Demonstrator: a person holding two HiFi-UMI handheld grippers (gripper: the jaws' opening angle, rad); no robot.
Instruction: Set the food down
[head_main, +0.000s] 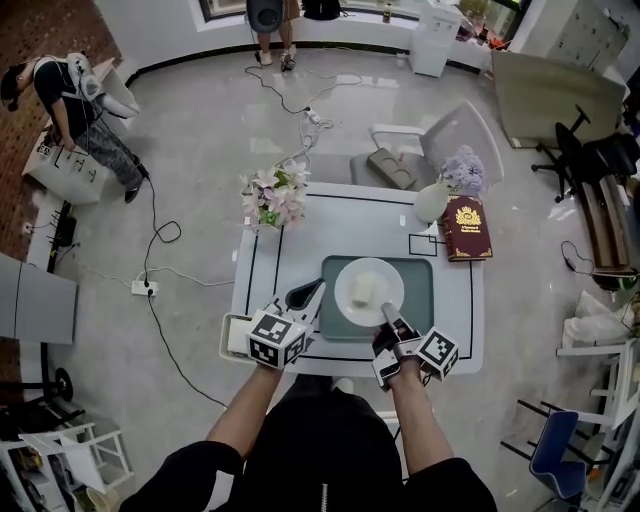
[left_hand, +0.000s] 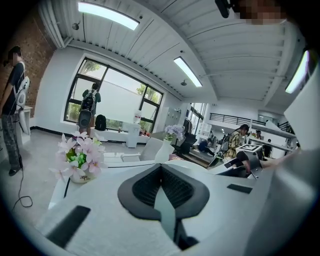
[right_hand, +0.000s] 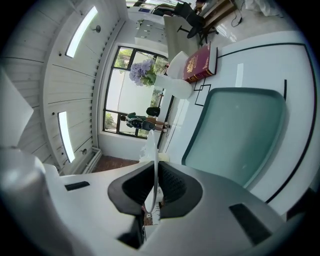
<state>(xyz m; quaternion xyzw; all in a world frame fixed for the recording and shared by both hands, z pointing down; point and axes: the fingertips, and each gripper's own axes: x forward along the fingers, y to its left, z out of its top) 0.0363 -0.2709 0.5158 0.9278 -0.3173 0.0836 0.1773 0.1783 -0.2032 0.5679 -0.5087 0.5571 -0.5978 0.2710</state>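
At near-centre of the table (head_main: 350, 215), the white plate (head_main: 345, 285) w/ the pale food block (head_main: 365, 289) is over the green tray (head_main: 420, 300). We can't tell whether it rests on it or hangs just above.

R gripper (head_main: 387, 312) is pinched on the plate's near rim, which shows edge-on between its jaws. L gripper (head_main: 312, 292) is clamped on a thin green edge, prob. the tray's left rim.

Risks as we judge them:
- One-point rim grip, so the far side can dip and the food slides off.
- Letting go before contact means the plate drops and the block hops.
- Any L tug shifts the tray under the plate, so it lands off-centre.
- Book (head_main: 466, 228) and flowers (head_main: 275, 197) are well apart, so low concern.
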